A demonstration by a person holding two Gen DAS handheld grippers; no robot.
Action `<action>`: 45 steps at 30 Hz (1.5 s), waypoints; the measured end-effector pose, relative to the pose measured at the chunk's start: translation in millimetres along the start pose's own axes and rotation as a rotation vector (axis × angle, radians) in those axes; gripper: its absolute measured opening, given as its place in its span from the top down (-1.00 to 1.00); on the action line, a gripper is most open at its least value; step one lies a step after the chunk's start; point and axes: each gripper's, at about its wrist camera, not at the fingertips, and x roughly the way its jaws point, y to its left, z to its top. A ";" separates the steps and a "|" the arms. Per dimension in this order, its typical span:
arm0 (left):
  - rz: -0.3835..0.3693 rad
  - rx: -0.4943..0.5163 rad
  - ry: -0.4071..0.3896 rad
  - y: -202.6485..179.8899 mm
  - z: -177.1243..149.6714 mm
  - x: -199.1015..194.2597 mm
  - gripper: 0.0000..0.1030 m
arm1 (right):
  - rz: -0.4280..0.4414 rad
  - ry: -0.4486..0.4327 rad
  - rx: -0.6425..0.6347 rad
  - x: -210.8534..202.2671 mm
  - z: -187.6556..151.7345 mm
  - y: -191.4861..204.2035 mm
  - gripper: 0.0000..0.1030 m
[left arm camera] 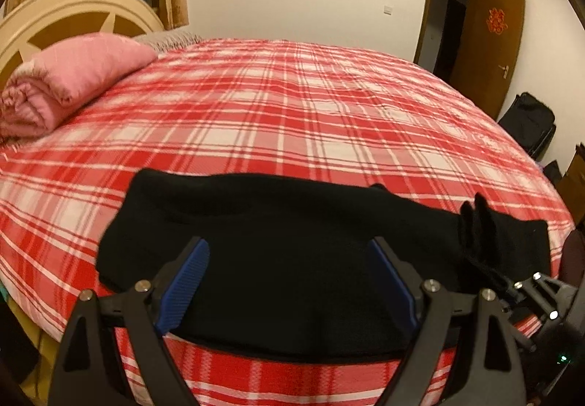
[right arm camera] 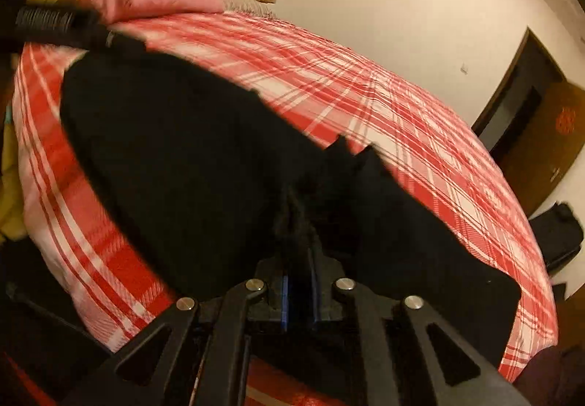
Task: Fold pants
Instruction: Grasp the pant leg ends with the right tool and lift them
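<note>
The black pants (left arm camera: pixel 278 241) lay flat on the bed with the red and white check sheet (left arm camera: pixel 292 106), near its front edge. They stretched from side to side across the bed.

The left gripper (left arm camera: pixel 289 270) was wide open. Its two blue pads (left arm camera: pixel 184 287) stood far apart over the pants, with nothing pinched between them. They hung above the middle of the black cloth — whether they touched it, I could not tell.

The right gripper (right arm camera: pixel 298 219) was almost shut. Its jaws squeezed a bunched-up bit of the pants, and the cloth stuck up in little points just past the tips. In the left view the same pinched bit (left arm camera: pixel 475 223) stood up at the right end of the pants. The right view was blurry.

A folded pink blanket (left arm camera: pixel 69 84) sat at the far left of the bed, by the cream headboard (left arm camera: pixel 73 14). A brown door (left arm camera: pixel 486 44) stood open at the back — well away from the bed.
</note>
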 end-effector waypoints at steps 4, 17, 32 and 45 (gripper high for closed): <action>-0.016 0.025 0.012 -6.1 0.8 7.7 -0.76 | 0.235 -0.003 0.035 -13.7 0.7 -4.2 0.00; -0.053 0.125 0.032 -34.8 -0.6 15.6 -0.76 | 0.260 0.076 0.502 2.8 20.4 -107.7 -0.01; -0.042 0.100 0.043 -29.9 1.9 17.7 -0.76 | 0.340 0.045 0.314 -10.3 17.7 -70.2 0.81; -0.049 0.135 0.035 -37.2 1.9 11.8 -0.76 | 0.388 -0.118 0.383 -31.9 24.1 -71.2 -0.09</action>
